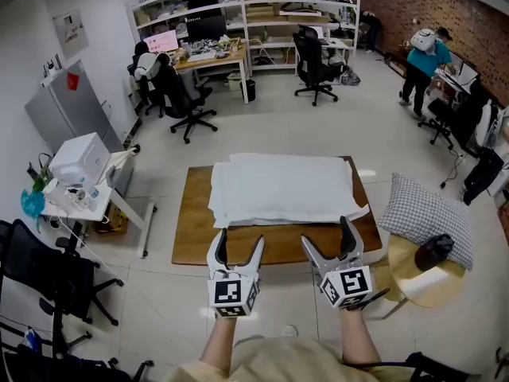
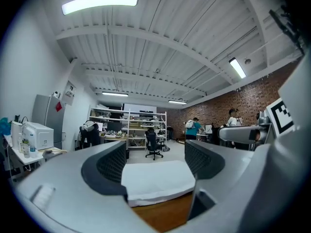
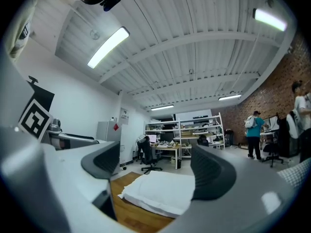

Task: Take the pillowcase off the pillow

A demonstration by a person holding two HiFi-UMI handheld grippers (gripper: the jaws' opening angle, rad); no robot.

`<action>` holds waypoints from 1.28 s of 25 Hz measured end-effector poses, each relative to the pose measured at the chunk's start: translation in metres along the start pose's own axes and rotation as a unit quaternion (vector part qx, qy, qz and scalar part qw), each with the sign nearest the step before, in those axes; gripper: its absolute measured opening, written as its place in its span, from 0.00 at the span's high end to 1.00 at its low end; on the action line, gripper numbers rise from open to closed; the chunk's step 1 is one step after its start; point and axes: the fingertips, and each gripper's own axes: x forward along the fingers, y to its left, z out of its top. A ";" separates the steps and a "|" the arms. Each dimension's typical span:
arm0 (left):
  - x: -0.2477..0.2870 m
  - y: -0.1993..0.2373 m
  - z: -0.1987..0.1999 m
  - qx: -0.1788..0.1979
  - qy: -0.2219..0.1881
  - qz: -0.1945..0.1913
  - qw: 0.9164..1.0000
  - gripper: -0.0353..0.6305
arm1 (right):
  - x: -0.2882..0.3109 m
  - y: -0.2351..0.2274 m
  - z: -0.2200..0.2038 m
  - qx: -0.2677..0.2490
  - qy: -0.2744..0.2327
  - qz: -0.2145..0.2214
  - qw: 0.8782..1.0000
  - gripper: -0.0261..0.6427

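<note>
The white fabric pillowcase, with the flat pillow inside it [image 1: 282, 189], is lying spread on the low brown wooden bench [image 1: 195, 229]. It is covering the far half of the top from near the left edge almost to the right edge. Its near hem is sagging over bare wood towards the near right corner. A wide strip of bare wood is showing along the bench's near edge.

The left gripper [image 1: 240, 239] is hovering over that near edge, left of the middle. Its jaws are standing released and wide apart with nothing between them. In the left gripper view, the left gripper [image 2: 155, 161] is framing the pillowcase [image 2: 158, 181] and the bench [image 2: 163, 215] beyond, touching neither. The right gripper [image 1: 326, 233] is hanging just beside it, over the near edge right of the middle. Its jaws are likewise spread and empty. In the right gripper view, the right gripper [image 3: 155, 166] is looking across at the pillowcase [image 3: 163, 191] on the bench [image 3: 127, 182].

Off the bench's right edge, a grey checked cushion [image 1: 421, 213] is resting against a round yellow stool [image 1: 421, 281]. A dark rounded object [image 1: 433, 251] is sitting on them. Further back, black office chairs [image 1: 314, 66] are standing near white metal shelving [image 1: 270, 10]. A person in a teal top [image 1: 421, 62] is standing by the brick wall.
</note>
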 end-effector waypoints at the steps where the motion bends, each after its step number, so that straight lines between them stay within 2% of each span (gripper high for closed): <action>1: 0.005 -0.005 0.001 -0.001 -0.001 0.002 1.000 0.40 | 0.001 -0.006 0.001 -0.001 -0.003 0.004 1.000 0.29; 5: 0.026 -0.013 0.000 0.006 0.007 0.003 1.000 0.40 | 0.015 -0.025 -0.004 0.013 0.005 0.016 1.000 0.29; 11: 0.048 0.000 -0.012 0.011 0.012 0.004 1.000 0.40 | 0.044 -0.027 -0.032 0.041 0.023 0.041 0.998 0.29; 15: 0.079 0.050 -0.033 0.002 0.015 0.007 1.000 0.40 | 0.091 -0.011 -0.056 0.026 0.048 0.059 0.997 0.29; 21: 0.146 0.118 -0.059 -0.006 0.015 -0.009 1.000 0.40 | 0.181 -0.011 -0.082 0.021 0.056 0.063 0.996 0.30; 22: 0.156 0.130 -0.060 -0.009 0.014 -0.013 1.000 0.40 | 0.198 -0.008 -0.086 0.020 0.065 0.068 0.995 0.31; 24: 0.170 0.155 -0.065 -0.013 0.013 -0.019 1.000 0.40 | 0.228 0.001 -0.094 0.015 0.079 0.075 0.994 0.40; 32: 0.229 0.259 -0.106 -0.023 0.019 -0.041 0.999 0.40 | 0.333 0.030 -0.137 -0.009 0.075 0.069 0.995 0.41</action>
